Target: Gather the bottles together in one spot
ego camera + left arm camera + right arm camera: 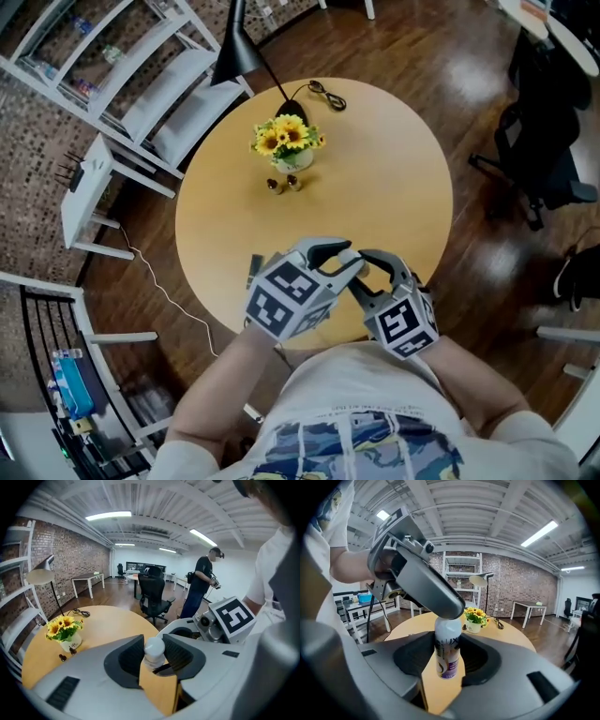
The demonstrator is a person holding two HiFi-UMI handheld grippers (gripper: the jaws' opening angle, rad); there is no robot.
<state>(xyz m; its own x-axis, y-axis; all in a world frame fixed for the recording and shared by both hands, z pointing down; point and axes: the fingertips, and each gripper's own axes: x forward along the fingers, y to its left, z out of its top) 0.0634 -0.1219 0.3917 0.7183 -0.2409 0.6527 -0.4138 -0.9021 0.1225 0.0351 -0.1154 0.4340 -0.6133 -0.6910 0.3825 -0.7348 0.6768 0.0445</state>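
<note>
A white bottle with a purple label (pixel 448 656) stands upright between the pads of my right gripper (pixel 449 663), which are shut on its body. My left gripper (pixel 154 657) comes from the opposite side and is shut on the bottle's white cap (pixel 154 648). In the right gripper view one jaw of the left gripper (pixel 440 601) covers the bottle's top. In the head view both grippers, left (pixel 339 259) and right (pixel 377 272), meet tip to tip over the near edge of the round wooden table (pixel 394 178), and the bottle is hidden between them. No other bottle shows.
A pot of yellow sunflowers (pixel 289 142) stands at the table's far side with two small dark items (pixel 283 184) beside it and a black cable (pixel 323 94) behind. A floor lamp (pixel 239 47), white shelving (pixel 122 75) and an office chair (pixel 539 159) surround the table. A person (pixel 201 585) stands farther off.
</note>
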